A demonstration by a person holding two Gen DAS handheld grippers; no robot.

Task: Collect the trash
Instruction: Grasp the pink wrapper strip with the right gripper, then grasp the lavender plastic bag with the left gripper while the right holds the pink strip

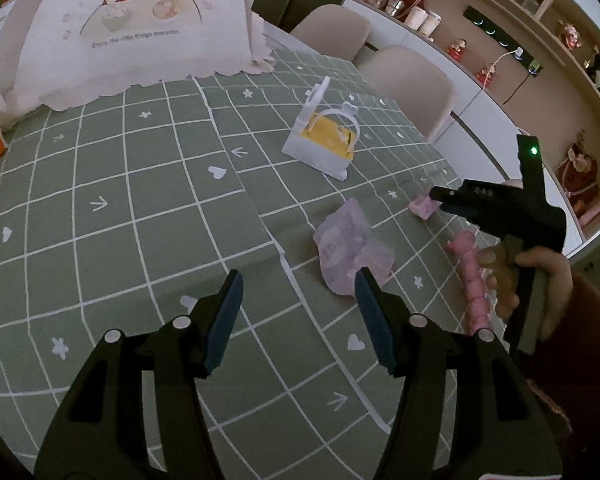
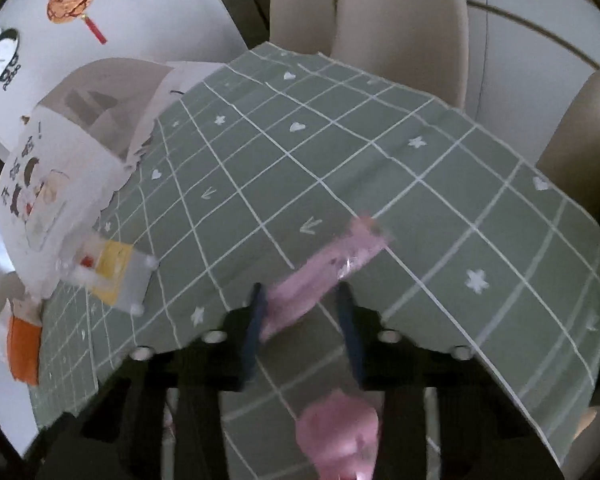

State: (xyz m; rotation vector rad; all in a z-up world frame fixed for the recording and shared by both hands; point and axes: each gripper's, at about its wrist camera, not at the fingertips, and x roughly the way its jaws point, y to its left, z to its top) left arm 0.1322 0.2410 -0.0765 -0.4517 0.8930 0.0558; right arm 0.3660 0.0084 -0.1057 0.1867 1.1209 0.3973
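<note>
On the tablecloth (image 1: pixel 140 200) the crumpled wrapper (image 1: pixel 350 250) lies just ahead of the left gripper (image 1: pixel 298 312), off its right finger. Beyond it, mid-table, stands the small bin (image 1: pixel 324 142); behind that, at the far left, sits the food cover (image 1: pixel 132 28). To the wrapper's right lies a long wrapper (image 1: pixel 470 276), a small packet (image 1: pixel 422 206) further back. Chairs (image 1: pixel 412 84) line the table's far edge.

Only legible txt: food cover (image 1: pixel 112 32) on the counter reads approx. "Enjoy the little things everyday"; other markings too blurred to read.
</note>
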